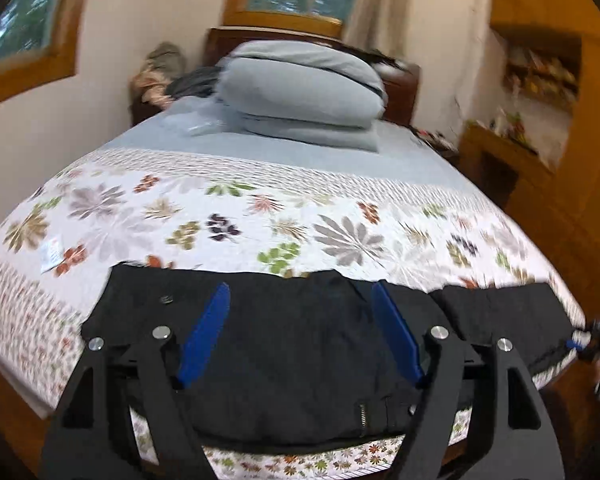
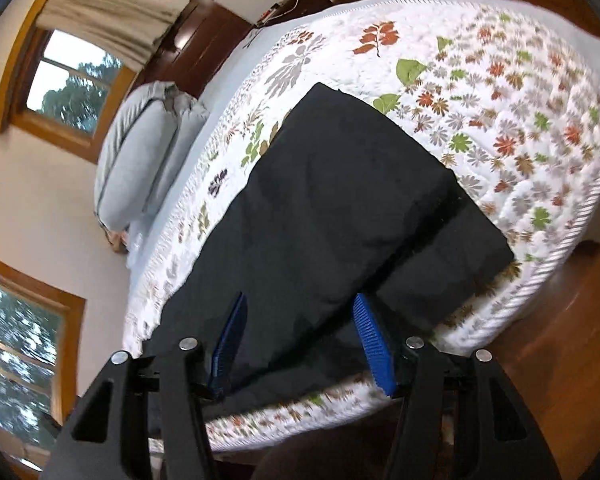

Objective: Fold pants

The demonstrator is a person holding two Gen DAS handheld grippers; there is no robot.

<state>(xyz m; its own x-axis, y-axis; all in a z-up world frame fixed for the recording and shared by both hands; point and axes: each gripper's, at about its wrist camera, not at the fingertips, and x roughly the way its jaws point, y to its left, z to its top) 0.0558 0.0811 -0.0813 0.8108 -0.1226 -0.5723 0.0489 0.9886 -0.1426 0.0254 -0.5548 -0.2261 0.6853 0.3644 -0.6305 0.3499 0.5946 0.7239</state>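
Observation:
Black pants [image 1: 300,344] lie flat across the near edge of a bed with a floral quilt [image 1: 228,216]. The waist end with a button and zipper is under my left gripper [image 1: 300,292], which is open with blue pads above the cloth, holding nothing. In the right wrist view the pant legs [image 2: 340,208] stretch away over the quilt [image 2: 520,112], one leg stacked on the other. My right gripper [image 2: 300,308] is open over the pants near the bed's edge, holding nothing. The right gripper also shows at the far right of the left wrist view [image 1: 596,340].
Folded grey bedding [image 1: 300,88] is stacked at the head of the bed. A dark headboard [image 1: 400,80] stands behind it. Wooden shelves [image 1: 540,80] stand at the right. Wooden floor [image 2: 560,340] runs beside the bed. Windows are in the walls.

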